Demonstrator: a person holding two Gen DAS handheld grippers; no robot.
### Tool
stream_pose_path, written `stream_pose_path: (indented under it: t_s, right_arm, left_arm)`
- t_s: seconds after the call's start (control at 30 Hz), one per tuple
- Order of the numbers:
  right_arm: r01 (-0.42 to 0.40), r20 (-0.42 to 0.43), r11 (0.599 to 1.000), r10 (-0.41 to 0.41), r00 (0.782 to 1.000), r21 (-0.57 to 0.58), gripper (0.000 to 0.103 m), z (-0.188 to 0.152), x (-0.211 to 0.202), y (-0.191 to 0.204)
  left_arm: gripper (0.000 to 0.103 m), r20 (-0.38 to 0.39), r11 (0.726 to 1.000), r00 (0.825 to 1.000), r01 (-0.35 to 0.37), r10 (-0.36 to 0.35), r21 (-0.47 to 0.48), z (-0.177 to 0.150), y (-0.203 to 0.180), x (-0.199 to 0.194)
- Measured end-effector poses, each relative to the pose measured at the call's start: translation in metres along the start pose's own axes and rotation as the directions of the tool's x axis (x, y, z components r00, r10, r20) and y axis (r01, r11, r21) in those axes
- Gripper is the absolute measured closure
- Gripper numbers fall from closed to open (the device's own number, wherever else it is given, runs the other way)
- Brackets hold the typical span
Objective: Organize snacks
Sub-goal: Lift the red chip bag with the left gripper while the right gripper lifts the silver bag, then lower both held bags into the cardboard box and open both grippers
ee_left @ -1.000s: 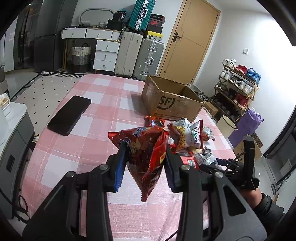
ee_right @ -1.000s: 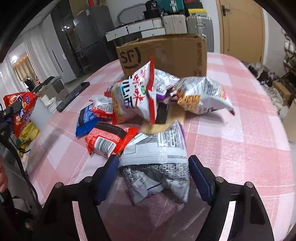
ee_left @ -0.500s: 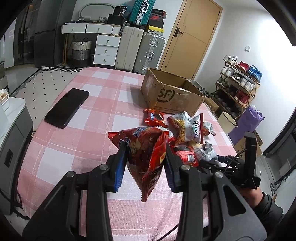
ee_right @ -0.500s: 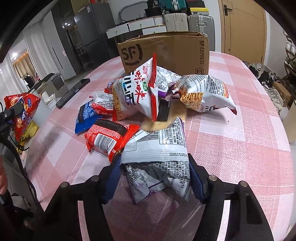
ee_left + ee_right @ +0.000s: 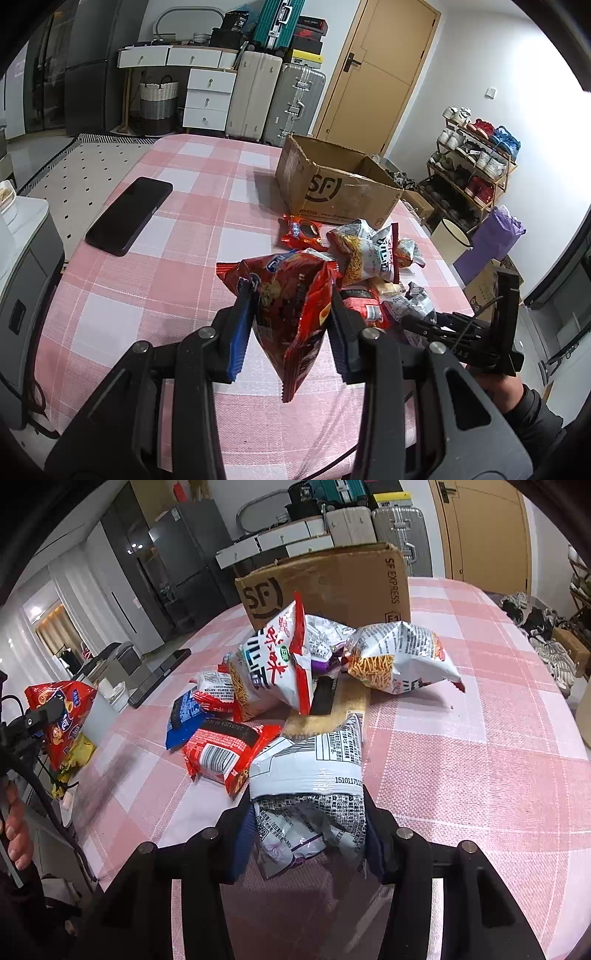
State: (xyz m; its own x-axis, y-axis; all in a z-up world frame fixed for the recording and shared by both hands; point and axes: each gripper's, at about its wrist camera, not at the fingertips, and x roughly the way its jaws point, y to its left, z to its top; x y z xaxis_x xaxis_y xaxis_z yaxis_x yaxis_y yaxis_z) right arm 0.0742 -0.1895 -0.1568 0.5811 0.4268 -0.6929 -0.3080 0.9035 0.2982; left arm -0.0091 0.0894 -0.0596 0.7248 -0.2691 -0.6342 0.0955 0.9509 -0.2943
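The left gripper (image 5: 291, 314) stays clamped on a red bag (image 5: 295, 306); the right gripper (image 5: 308, 830) is closing on a silver bag (image 5: 314, 775) and should squeeze gently before lifting toward the box (image 5: 343, 583) at twelve o'clock.

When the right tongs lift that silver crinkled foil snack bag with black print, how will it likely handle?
The silver crinkled foil snack bag with black print probably flexes rather than stays stiff: it already buckles between the closing right tongs. It looks puffy, so likely light. Its glossy film may slip, and hard squeezing could crush the contents.
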Motion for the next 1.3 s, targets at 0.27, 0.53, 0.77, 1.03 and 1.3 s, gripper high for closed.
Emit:
stream_pose_path:
  t_s: [0.27,0.53,0.77,1.03,1.3]
  right_arm:
    - [-0.011,0.089,1.000,0.010,0.996,0.010,0.053,0.007,-0.037,0.006]
    - [-0.058,0.227,0.998,0.065,0.972,-0.038,0.053,0.048,-0.102,0.020]
    - [-0.106,0.328,0.989,0.134,0.935,-0.101,0.053,0.117,-0.157,0.028]
    - [-0.110,0.369,0.985,0.151,0.917,-0.130,0.053,0.227,-0.172,0.020]
    - [-0.125,0.301,0.989,0.143,0.943,-0.079,0.053,0.313,-0.107,-0.001]
  left_arm:
    - [0.069,-0.025,1.000,1.000,0.013,-0.013,0.024,0.007,-0.011,0.001]
    - [0.069,-0.012,0.994,0.997,0.080,-0.080,0.072,0.042,-0.037,-0.002]
    - [0.069,0.039,0.987,0.996,0.078,-0.084,0.138,0.106,-0.063,-0.002]
    - [0.069,0.030,0.984,0.994,0.101,-0.106,0.149,0.197,-0.082,0.033]
    - [0.069,-0.057,0.978,0.991,0.126,-0.118,0.165,0.261,-0.100,0.122]
